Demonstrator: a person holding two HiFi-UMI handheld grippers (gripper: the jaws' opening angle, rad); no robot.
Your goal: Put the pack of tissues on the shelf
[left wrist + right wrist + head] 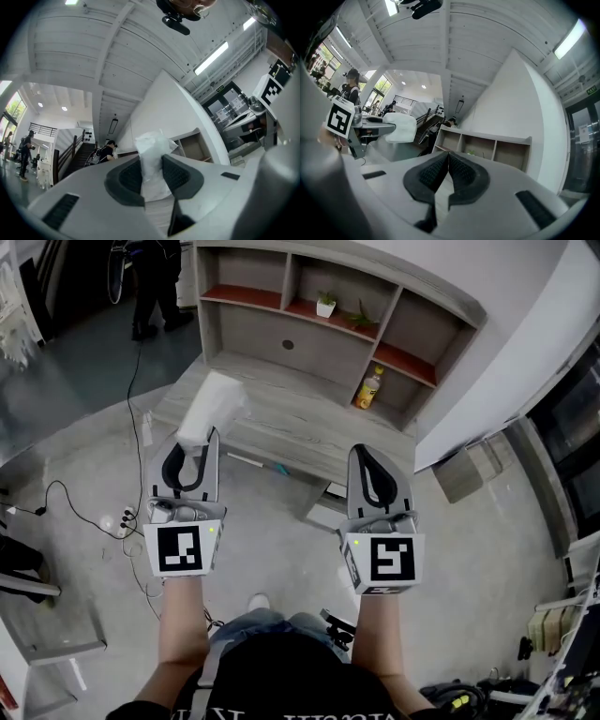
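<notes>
The white pack of tissues (pixel 210 409) sticks out ahead of my left gripper (pixel 190 451), whose jaws are shut on its near end. In the left gripper view the pack (pixel 153 157) is pinched between the two dark pads. It hangs in the air in front of the grey wooden shelf unit (pixel 309 418). My right gripper (pixel 373 470) is level with the left one, shut with nothing between its pads (pixel 448 169). From the right gripper view the pack (pixel 401 128) shows at the left, with the shelf (pixel 487 147) beyond.
The shelf's cubbies hold a small potted plant (pixel 325 304), a green sprig (pixel 361 319) and a yellow bottle (pixel 368 388). Cables and a power strip (pixel 122 519) lie on the floor at left. A person's legs (pixel 155 287) stand far left. A box (pixel 466 471) sits right of the shelf.
</notes>
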